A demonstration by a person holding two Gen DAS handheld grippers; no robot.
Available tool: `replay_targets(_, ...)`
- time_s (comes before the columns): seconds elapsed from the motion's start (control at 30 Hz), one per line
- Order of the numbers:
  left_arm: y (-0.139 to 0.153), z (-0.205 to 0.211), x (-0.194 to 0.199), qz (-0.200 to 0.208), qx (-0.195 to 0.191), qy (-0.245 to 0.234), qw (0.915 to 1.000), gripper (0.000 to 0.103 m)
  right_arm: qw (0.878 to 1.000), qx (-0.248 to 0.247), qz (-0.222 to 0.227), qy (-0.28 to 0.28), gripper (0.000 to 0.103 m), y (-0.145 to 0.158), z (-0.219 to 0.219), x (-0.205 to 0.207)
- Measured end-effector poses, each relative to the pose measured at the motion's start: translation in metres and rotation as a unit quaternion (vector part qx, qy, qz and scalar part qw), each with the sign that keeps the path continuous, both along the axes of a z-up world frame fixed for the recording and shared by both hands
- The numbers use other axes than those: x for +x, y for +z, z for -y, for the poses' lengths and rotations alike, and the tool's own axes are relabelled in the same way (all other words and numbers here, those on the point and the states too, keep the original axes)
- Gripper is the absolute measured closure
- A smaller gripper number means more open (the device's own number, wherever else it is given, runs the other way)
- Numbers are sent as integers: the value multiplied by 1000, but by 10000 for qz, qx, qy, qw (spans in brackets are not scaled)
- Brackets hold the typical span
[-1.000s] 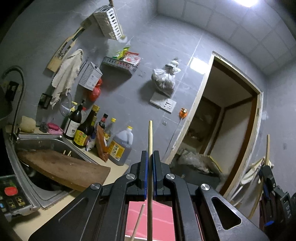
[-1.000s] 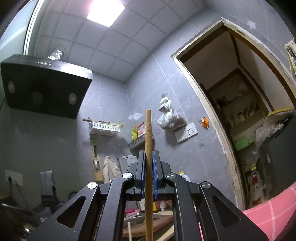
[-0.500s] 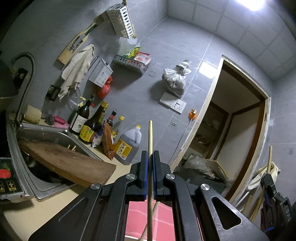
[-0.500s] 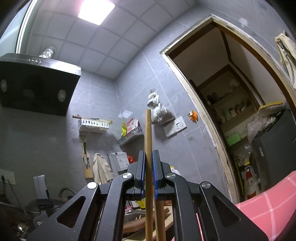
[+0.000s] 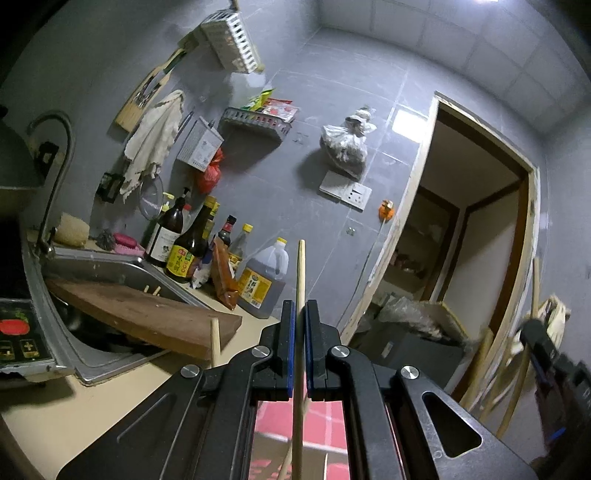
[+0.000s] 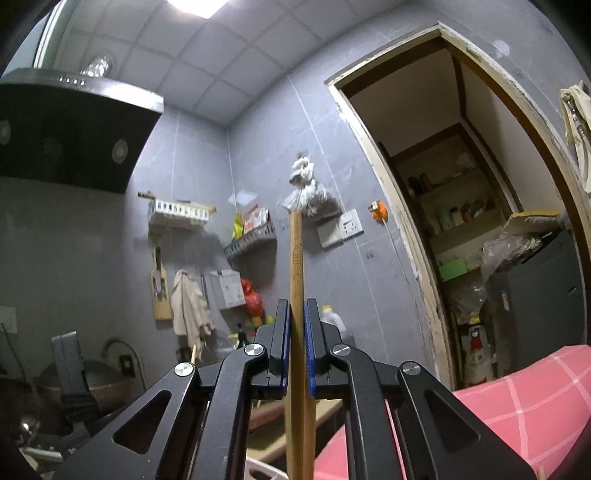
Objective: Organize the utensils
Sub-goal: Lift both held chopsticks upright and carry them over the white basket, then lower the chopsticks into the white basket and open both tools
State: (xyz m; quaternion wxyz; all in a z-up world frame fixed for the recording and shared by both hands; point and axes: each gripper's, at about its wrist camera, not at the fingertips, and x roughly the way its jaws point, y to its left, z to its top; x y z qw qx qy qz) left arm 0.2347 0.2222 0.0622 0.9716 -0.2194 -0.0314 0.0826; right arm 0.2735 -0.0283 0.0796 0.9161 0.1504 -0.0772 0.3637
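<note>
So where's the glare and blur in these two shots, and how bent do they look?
Left wrist view: ceiling light reflects on the wall tile, the other gripper at the right edge is motion-smeared, the door frame bows. Right wrist view: ceiling lamp blown out, range hood dark, corners vignetted.

Dim, bluish indoor light in both views. Sole source a ceiling panel (image 6: pixel 201 5), blown out white high above the jaws in right wrist view; clipped at the top right in left wrist view. Bright reflection on the wall tile (image 5: pixel 408 123) up and right of the jaws. Soft shadows under the hanging bag (image 5: pixel 345 142) and shelf (image 5: pixel 255 123). Heavy fisheye bend, door frame (image 6: pixel 388 155) curved, black corners. Far right of the jaws smeared, probably motion blur. Near the jaws sharp.
</note>
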Motion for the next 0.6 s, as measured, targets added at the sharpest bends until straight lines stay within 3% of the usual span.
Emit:
replay_targets(0.37,-18,21,-6,-412,530,-273,9974,100,9955,-688,-647,19,97,-11,-6,-13)
replay_targets(0.6,-28,25,-6,-749,611,-413,9945,100,9941,-809,-716,-10,97,-11,-4,-19)
